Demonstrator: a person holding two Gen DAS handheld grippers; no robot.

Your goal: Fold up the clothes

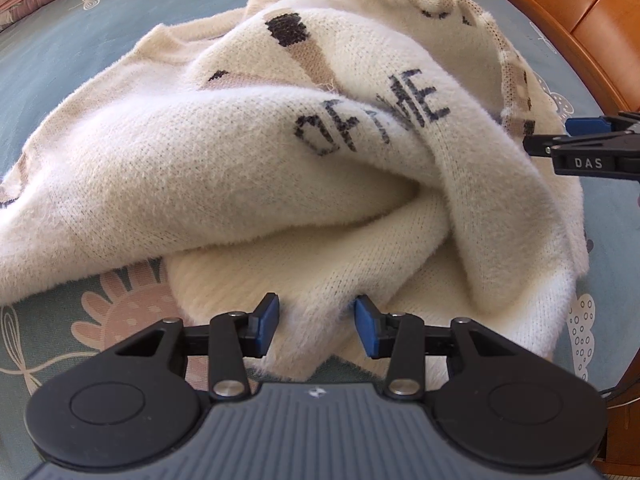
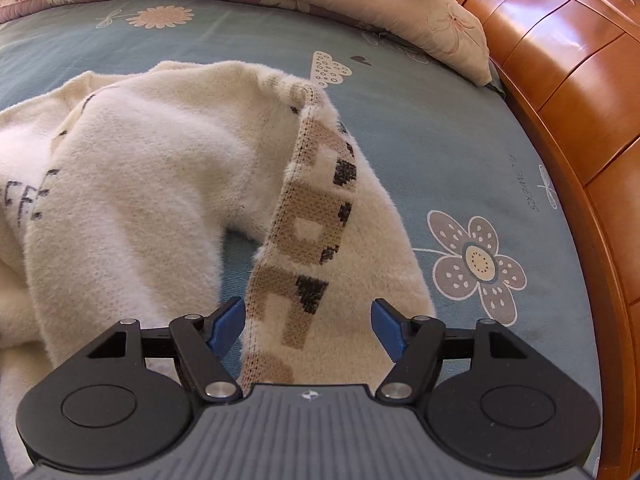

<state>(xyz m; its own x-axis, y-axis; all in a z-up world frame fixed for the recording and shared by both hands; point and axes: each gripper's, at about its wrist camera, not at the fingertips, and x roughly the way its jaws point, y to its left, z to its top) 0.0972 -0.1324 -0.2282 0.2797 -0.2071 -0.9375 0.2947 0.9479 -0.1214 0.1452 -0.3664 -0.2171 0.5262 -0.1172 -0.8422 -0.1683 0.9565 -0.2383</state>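
your left gripper (image 1: 316,326) is sitting nearest, jaws partly apart around a fluffy cream fold, pads not visibly pinching it. the sweater (image 1: 248,168) is lying crumpled on the blue floral bedsheet (image 1: 80,56), bulging toward twelve o'clock. your right gripper (image 2: 306,330) is hovering wide open over the checked edge band (image 2: 316,220), gripping nothing. you are probably still picking hold points; next, close on both edges and spread it flat.

sweater (image 1: 224,168): 1 | tongs: 2, left tongs (image 1: 317,322), right tongs (image 2: 307,326) | pillow (image 2: 420,12): 1 | bedsheet (image 2: 460,132): 1
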